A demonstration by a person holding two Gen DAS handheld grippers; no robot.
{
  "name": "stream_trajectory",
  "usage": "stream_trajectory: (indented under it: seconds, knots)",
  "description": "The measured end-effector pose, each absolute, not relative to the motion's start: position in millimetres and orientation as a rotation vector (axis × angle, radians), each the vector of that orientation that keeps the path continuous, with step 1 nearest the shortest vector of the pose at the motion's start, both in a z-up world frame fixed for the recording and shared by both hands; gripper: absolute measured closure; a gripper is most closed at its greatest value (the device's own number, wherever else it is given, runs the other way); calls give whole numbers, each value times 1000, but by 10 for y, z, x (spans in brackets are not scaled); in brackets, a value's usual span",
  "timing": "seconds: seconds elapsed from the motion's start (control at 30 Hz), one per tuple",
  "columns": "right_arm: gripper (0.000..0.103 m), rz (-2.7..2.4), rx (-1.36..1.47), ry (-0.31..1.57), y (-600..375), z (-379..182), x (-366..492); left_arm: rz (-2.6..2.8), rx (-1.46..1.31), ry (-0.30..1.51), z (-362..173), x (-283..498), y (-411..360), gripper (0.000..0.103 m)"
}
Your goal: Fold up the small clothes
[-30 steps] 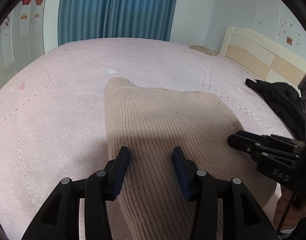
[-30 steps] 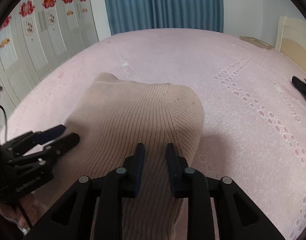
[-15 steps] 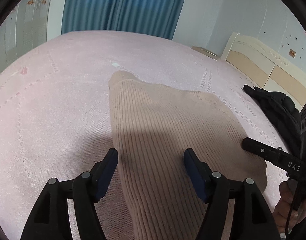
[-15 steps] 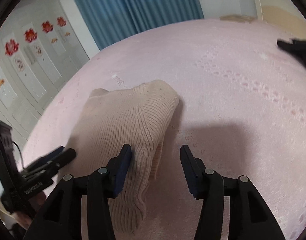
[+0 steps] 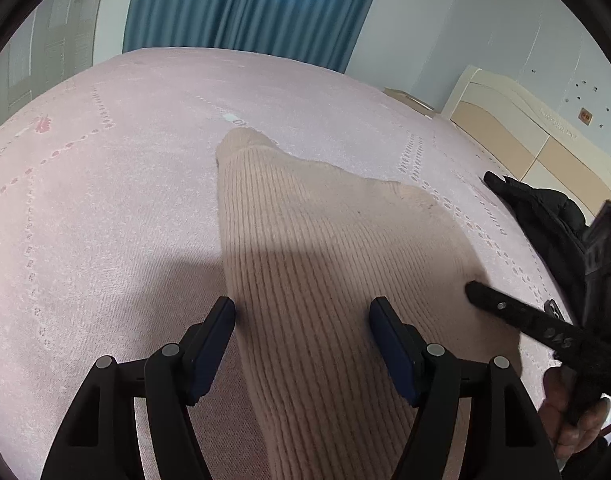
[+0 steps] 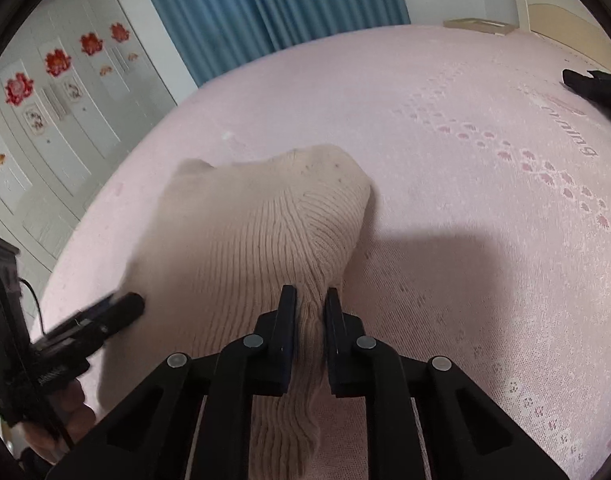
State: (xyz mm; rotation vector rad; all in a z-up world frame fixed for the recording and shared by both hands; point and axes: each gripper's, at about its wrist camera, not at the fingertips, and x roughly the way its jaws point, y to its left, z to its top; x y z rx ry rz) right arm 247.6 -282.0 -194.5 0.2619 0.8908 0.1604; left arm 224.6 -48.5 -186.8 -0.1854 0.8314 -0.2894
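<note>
A beige ribbed knit garment (image 5: 325, 248) lies on the pink bedspread (image 5: 105, 184). My left gripper (image 5: 303, 312) is open, its jaws wide apart above the garment's near left part. My right gripper (image 6: 310, 306) is shut on the garment's (image 6: 265, 224) right edge, a fold of knit pinched between its pads. The right gripper (image 5: 505, 308) shows at the right of the left wrist view, and the left gripper (image 6: 105, 312) at the left of the right wrist view.
A black jacket (image 5: 545, 216) lies on the bed at the right, also seen in the right wrist view (image 6: 597, 84). The headboard (image 5: 525, 136) is beyond it. Blue curtains (image 5: 245, 8) hang behind the bed. Wardrobe doors with red flower stickers (image 6: 53, 92) stand at the left.
My left gripper opened wide and let go of the garment. My right gripper opened, shifted to the garment's right edge, and has shut on it.
</note>
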Motion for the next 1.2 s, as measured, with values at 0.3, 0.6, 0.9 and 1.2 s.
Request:
stream_trajectory:
  seconds: [0.3, 0.6, 0.9, 1.2]
  knots:
    - [55, 107, 281, 838, -2921, -1804, 2346, -256, -193, 805, -1783, 2092, -437, 35]
    - [51, 63, 227, 890, -2831, -1788, 2256, -171, -213, 842, -1756, 1814, -342, 36]
    - [40, 10, 149, 925, -2771, -1419, 1844, -34, -185, 820, -1409, 1337, -279, 33]
    - [8, -25, 98, 827, -2786, -727, 1171, 7, -62, 757, -683, 684, -443, 13]
